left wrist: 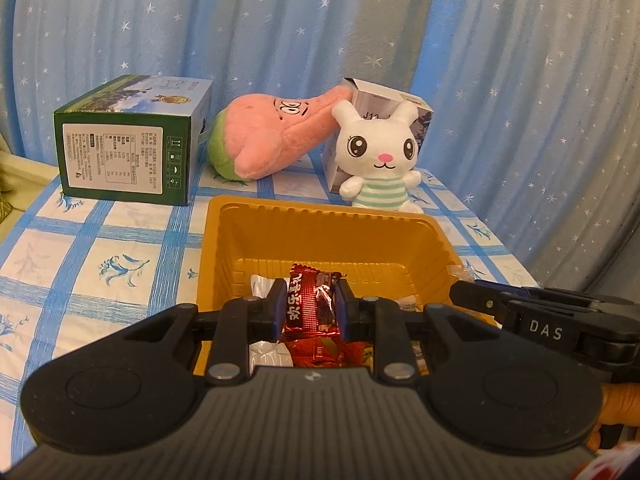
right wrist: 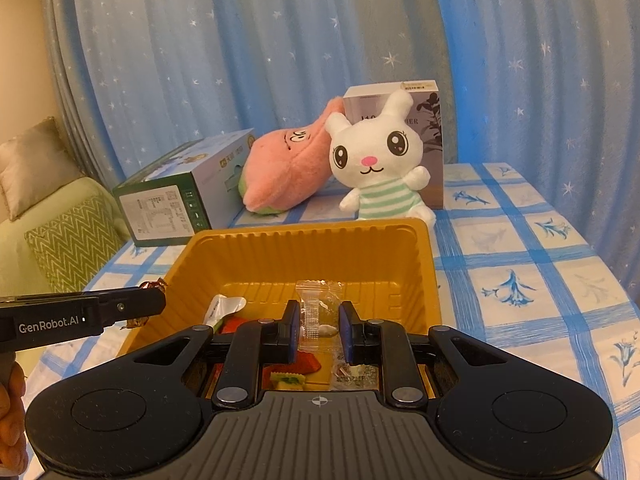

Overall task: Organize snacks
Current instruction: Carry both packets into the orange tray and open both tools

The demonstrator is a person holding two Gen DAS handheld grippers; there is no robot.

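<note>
Two snacks are in my tongs at this moment, one in each hand, and both hang over the yellow tray (left wrist: 240,216). The left tongs (left wrist: 312,308) are clenched on a red foil snack (left wrist: 308,300); in the left wrist view it stands in the lower centre of the frame, between the two pads. Its long axis goes up and down in the picture, along the fingers, with one crimped end pointing away from me toward the far wall of the tray. The right tongs (right wrist: 320,330) seem to be grasping a clear wrapped candy (right wrist: 316,312), also with its long axis up and down in the frame; the left pad touches it, the right pad I cannot tell for sure.

The relation that matters for the coming move, as I judge it, is that each snack is already directly above the open floor of the tray, where other snacks lie. So the way to go is only down and release, no sideways travel. The left tongs enter the tray from its left wall, the right tongs from its right wall, near to each other. I would lower one first, so that they do not collide.

The tray stands on the desk (right wrist: 520,248) in front of a white rabbit toy (right wrist: 376,164).
</note>
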